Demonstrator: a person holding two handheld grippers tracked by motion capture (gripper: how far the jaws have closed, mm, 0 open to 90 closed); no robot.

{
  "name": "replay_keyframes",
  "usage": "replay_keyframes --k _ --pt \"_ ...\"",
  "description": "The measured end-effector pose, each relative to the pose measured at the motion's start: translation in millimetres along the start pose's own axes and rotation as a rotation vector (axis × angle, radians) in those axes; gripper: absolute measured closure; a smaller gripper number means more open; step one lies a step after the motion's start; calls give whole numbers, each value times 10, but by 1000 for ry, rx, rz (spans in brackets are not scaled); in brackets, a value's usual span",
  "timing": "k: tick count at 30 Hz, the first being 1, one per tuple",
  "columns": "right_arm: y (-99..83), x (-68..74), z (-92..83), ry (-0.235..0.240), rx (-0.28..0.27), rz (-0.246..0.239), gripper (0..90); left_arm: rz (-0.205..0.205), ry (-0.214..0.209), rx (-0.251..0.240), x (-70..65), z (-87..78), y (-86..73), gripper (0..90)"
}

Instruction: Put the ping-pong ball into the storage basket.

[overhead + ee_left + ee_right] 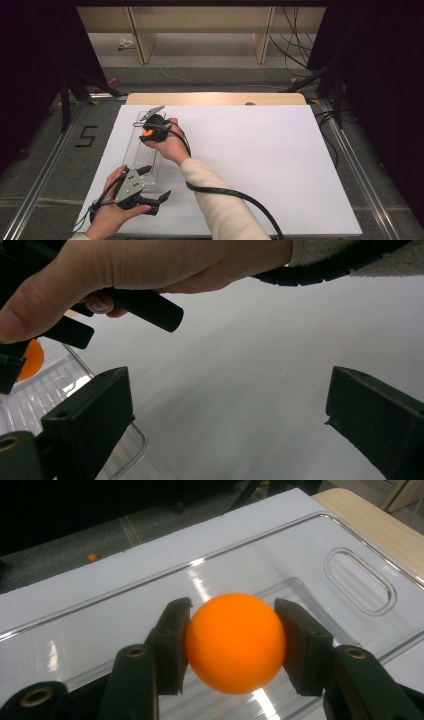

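Orange ball sits clamped between the two black jaws of the right gripper, held over a clear plastic tray; in the right gripper view the jaws press on both sides of it, and whether the ball touches the tray floor beneath cannot be told. From the high view only a small orange patch of the ball peeks out past the right gripper, the rest hidden by the right hand wrapped around it. The tray lies along the left side of the white sheet that covers the table; being transparent, its edges are hard to trace, and nothing else can be made out inside it. An oblong recess is moulded into the tray at its far end, seen in the right gripper view. The left gripper rests near the tray's near end, its jaws spread wide apart with nothing between them, as the left gripper view confirms; the left hand grips it from below. In that view the right hand crosses the top, cut off by the frame, with a sliver of the ball at the left edge. A black cable trails from the right gripper across the sleeve. On the grey floor beyond the sheet lies a small orange speck, too small to identify.
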State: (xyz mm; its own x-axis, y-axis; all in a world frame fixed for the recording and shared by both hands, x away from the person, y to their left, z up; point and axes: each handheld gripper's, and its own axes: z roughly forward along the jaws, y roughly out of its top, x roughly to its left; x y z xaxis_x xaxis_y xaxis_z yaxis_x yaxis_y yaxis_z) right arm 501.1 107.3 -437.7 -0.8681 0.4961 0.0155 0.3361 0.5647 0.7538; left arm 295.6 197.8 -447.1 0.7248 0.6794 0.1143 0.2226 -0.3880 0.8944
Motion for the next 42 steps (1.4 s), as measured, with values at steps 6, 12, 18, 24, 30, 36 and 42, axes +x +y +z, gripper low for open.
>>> replay_keyframes --k 6,12,18,24,30,36,42 --pt "-1 10 15 5 4 -3 512 0 0 0 -1 0 0 45" --pt "-4 16 27 6 6 -3 512 1 0 0 -1 -1 0 45" --pt "-10 22 42 7 10 -11 511 1 0 1 0 -1 -1 45" --pt "-11 28 48 9 14 -8 511 0 1 0 -1 -2 -1 45" --pt "-15 25 51 8 14 -8 511 0 1 0 -1 -2 -1 45" --pt "-20 29 61 10 19 -6 510 1 1 1 -1 -2 -2 45" --pt "-17 34 68 13 17 -7 496 0 1 0 0 -3 -2 45"
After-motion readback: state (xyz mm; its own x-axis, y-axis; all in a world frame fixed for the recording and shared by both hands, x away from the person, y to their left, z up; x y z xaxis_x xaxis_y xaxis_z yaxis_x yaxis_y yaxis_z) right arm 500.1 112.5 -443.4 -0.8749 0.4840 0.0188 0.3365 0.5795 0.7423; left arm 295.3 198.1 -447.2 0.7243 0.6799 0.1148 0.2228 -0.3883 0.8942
